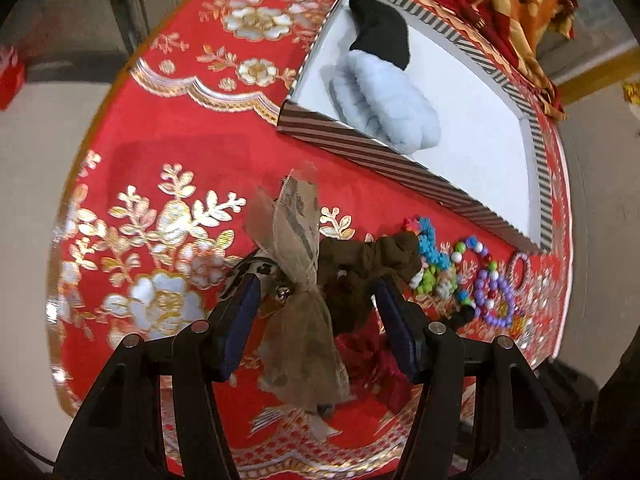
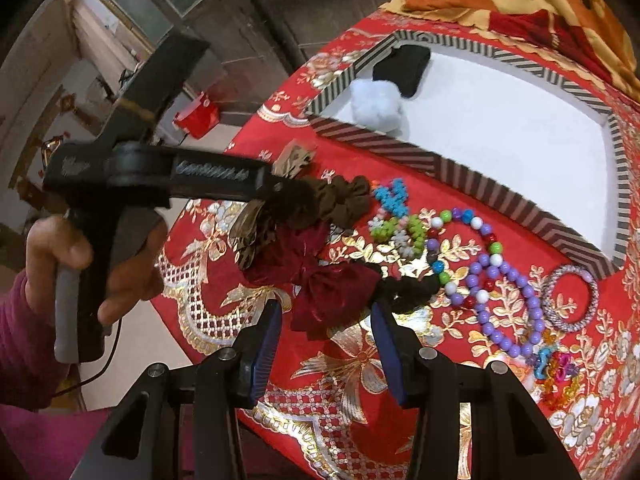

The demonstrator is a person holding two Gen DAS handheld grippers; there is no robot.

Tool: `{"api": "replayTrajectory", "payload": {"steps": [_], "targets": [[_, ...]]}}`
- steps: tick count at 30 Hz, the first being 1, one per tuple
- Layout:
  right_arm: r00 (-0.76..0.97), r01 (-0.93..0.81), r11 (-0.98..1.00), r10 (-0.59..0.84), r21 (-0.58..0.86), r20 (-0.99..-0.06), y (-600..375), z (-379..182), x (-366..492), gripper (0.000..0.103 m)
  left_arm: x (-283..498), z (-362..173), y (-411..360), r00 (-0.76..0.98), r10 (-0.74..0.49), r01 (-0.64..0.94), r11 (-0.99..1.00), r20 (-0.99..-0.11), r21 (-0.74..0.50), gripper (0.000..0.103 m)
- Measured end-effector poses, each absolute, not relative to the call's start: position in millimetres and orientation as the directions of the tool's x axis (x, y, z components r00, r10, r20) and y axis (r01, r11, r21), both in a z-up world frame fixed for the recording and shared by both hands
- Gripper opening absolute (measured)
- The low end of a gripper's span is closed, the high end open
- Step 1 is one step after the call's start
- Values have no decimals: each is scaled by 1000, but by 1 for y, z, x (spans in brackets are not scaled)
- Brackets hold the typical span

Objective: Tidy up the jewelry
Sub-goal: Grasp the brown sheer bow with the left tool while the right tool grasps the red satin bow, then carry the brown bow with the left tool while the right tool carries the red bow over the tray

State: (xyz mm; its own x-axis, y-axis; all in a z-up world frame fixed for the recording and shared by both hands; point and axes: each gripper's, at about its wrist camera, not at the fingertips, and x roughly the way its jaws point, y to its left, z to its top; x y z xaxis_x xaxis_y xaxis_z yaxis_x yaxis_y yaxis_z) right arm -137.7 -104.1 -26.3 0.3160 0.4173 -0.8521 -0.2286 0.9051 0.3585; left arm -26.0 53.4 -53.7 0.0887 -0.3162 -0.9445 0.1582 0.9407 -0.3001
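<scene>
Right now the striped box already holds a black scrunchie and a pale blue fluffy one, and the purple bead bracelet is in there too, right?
Not quite. The purple bead bracelet lies on the red cloth outside the striped box, as the right wrist view shows. The rest stands.

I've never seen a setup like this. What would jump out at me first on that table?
Probably the bright red and gold tablecloth, then the striped-rim tray at its far side, holding a fluffy white piece and a black one. In front of the tray lies a jumble of accessories: a brown scrunchie, a dark red bow and a purple bead bracelet. The left gripper hangs open over the scrunchie end.
</scene>
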Motion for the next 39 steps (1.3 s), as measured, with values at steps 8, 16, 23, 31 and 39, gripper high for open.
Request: {"api": "replayTrajectory", "payload": {"steps": [8, 16, 23, 31, 39], "targets": [[298, -271, 898, 420, 346, -857, -95, -30, -126, 44, -24, -55, 53, 115, -289, 180, 947, -950, -266, 22], [267, -446, 865, 374, 231, -888, -55, -35, -112, 44, -21, -28, 85, 173, -313, 144, 946, -934, -290, 20], [243, -609, 773, 394, 177, -886, -33, -34, -103, 44, -21, -18, 115, 204, -309, 72, 951, -929, -301, 20], [156, -741, 660, 342, 119, -927, -17, -55, -94, 44, -30, -10, 135, 227, -302, 21, 952, -926, -306, 21], [133, -769, 634, 290, 86, -948, -13, -75, -102, 23, -34, -3, 141, 238, -308, -4, 948, -921, -318, 21]]}}
